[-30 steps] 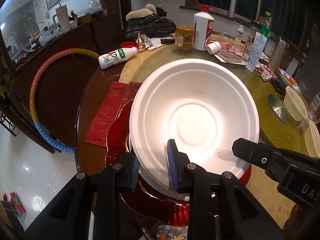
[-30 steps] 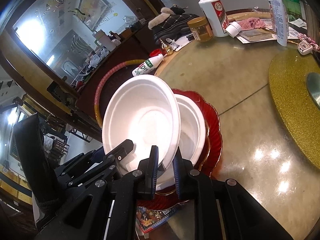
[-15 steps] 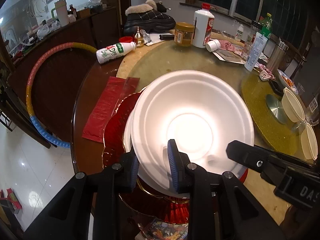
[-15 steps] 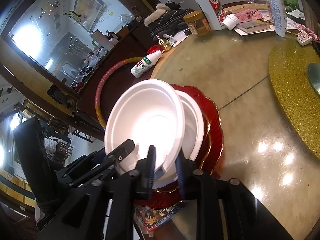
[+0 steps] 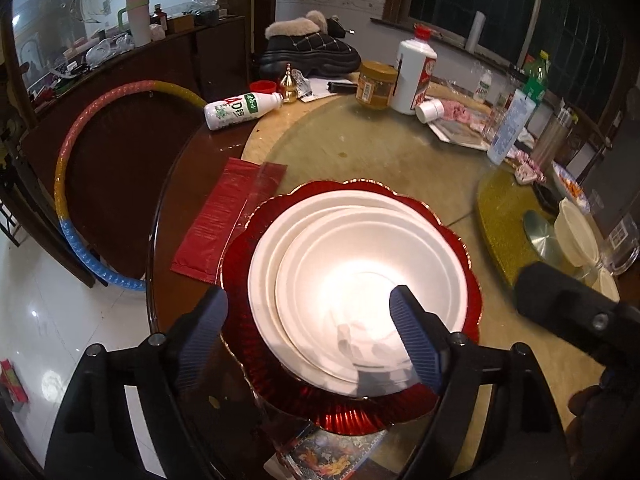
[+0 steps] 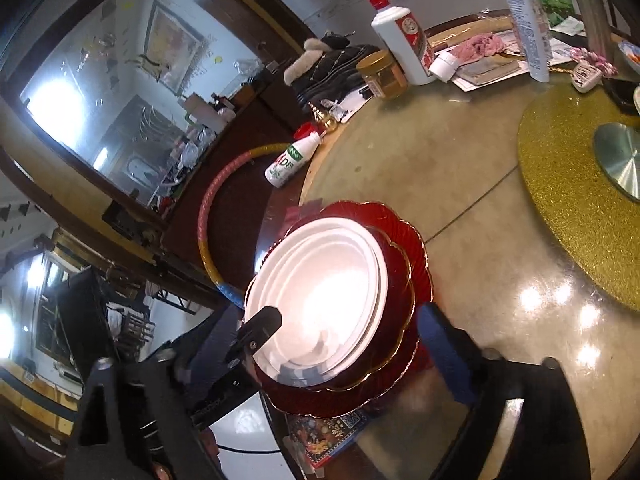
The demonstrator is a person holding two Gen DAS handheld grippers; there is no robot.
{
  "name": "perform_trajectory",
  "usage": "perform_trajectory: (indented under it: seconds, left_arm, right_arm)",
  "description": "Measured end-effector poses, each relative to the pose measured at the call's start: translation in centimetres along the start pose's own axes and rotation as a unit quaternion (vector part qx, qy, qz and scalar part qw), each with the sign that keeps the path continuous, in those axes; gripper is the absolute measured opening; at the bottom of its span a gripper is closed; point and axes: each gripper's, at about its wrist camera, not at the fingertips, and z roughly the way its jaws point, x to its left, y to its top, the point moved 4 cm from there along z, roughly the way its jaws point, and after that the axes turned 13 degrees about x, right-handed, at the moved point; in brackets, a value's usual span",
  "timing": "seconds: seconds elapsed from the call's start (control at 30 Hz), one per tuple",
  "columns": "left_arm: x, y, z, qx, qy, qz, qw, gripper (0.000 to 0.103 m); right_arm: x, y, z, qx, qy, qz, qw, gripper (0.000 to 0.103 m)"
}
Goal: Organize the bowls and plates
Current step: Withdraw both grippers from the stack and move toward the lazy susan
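Note:
A white foam bowl (image 5: pixel 360 280) sits nested in a wider white dish (image 5: pixel 266 264) on a red scalloped plate (image 5: pixel 240 256) near the table's front edge. My left gripper (image 5: pixel 310 328) hovers over the bowl's near rim, jaws opening wide. Its blue pads (image 5: pixel 416 340) stand clear of the foam. The right wrist view shows the same white bowl (image 6: pixel 328 280) on the stacked red plates (image 6: pixel 404 248). My right gripper (image 6: pixel 320 352) straddles the stack's near side, jaws opening, gripping nothing. The left gripper's finger (image 6: pixel 260 328) crosses the rim there.
Cream bowls (image 5: pixel 576 232) stand at the right beside a gold turntable (image 5: pixel 500 208). A red packet (image 5: pixel 224 216) lies left of the stack. At the back lie a milk bottle (image 5: pixel 240 108), a jar (image 5: pixel 376 84) and a white bottle (image 5: pixel 414 72). A hoop (image 5: pixel 68 168) leans left.
Both grippers have let go of the white bowl. It has dropped from a tilted, lifted pose into the white dish on the red plate, and both pairs of jaws have spread wide.

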Motion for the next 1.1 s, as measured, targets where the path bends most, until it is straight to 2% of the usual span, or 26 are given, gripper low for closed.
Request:
perform_trajectory:
  seconds: [0.07,0.17,0.23,0.3,0.37,0.4,0.53,0.6,0.7,0.8,0.93,1.1]
  left_arm:
    - [0.4,-0.1,-0.8,-0.005,-0.021,-0.015,0.9997,0.084]
    - [0.8,-0.3,-3.3,-0.047,-0.064,-0.041,0.996,0.084]
    - [-0.2,-0.4,-5.5,-0.094,-0.057,-0.027,0.9936,0.086]
    - [-1.9,-0.7,-7.4,-0.145,-0.042,0.009,0.9885,0.09]
    - [-3.9,-0.8,-8.4,-0.173,-0.03,0.037,0.9838,0.091]
    - [-5.0,-0.7,-8.3,-0.169,-0.04,0.052,0.9834,0.091]
    - [-9.7,-0.4,-6.1,-0.108,-0.087,0.111,0.9841,0.092]
    - [-12.6,-0.1,-4.4,-0.064,-0.116,0.141,0.9811,0.092]
    - [-16.3,1.1,-2.4,-0.029,-0.13,0.158,0.9785,0.092]
    - [-19.8,2.4,-0.9,-0.009,-0.143,0.155,0.9774,0.092]
    - [-24.2,3.7,0.8,0.005,-0.174,0.133,0.9757,0.092]
    - [-29.0,5.3,4.2,0.042,-0.174,0.099,0.9789,0.092]
  right_arm:
    - [-0.2,-0.1,-0.3,-0.001,0.008,0.009,1.0,0.103]
    - [-0.7,-0.4,-0.7,0.008,0.028,0.021,0.999,0.103]
    - [-1.0,-0.6,-1.2,0.006,0.041,0.029,0.999,0.103]
    - [-1.4,-0.8,-2.0,0.001,0.05,0.038,0.998,0.103]
    - [-1.9,-1.0,-3.1,-0.003,0.052,0.041,0.998,0.103]
    - [-2.4,-1.0,-3.9,-0.007,0.054,0.044,0.998,0.103]
    - [-5.8,-1.2,-8.1,-0.036,0.042,0.071,0.996,0.103]
    - [-7.8,-1.1,-10.2,-0.051,0.032,0.081,0.995,0.103]
    - [-11.6,-0.8,-14.0,-0.08,0.01,0.103,0.991,0.103]
    - [-15.9,-0.4,-17.7,-0.107,-0.008,0.137,0.985,0.103]
    - [-21.5,0.5,-21.5,-0.127,0.004,0.192,0.973,0.103]
    - [-27.3,2.4,-24.1,-0.134,-0.037,0.217,0.966,0.102]
